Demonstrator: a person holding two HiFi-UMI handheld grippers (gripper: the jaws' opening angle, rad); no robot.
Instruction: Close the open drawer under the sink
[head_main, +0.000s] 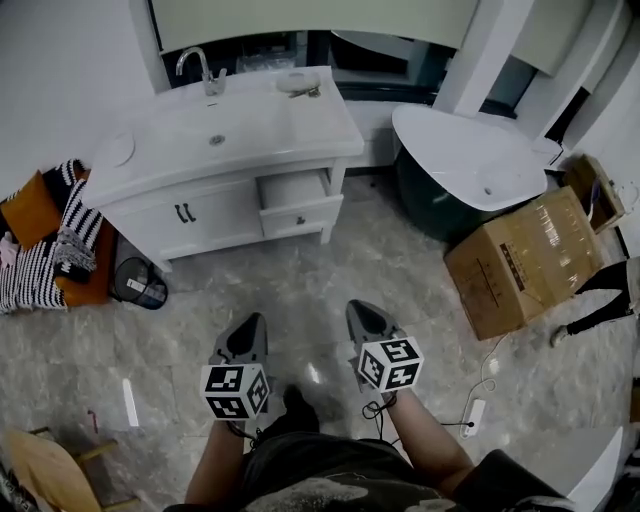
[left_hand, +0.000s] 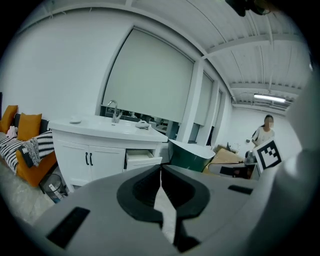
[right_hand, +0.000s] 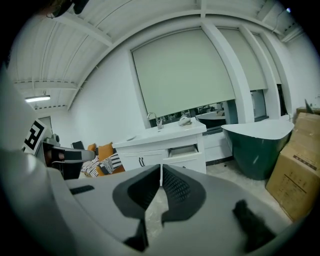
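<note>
Grey left gripper (head_main: 254, 320) and grey right gripper (head_main: 361, 307) are pressed together, empty; I see the white drawer (head_main: 300, 206) open.

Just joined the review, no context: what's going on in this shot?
A person stands some way back from the white vanity, holding the left tongs and right tongs, both shut and empty, aimed toward it. The drawer under the countertop's right end is pulled out; nothing touches it yet.
</note>
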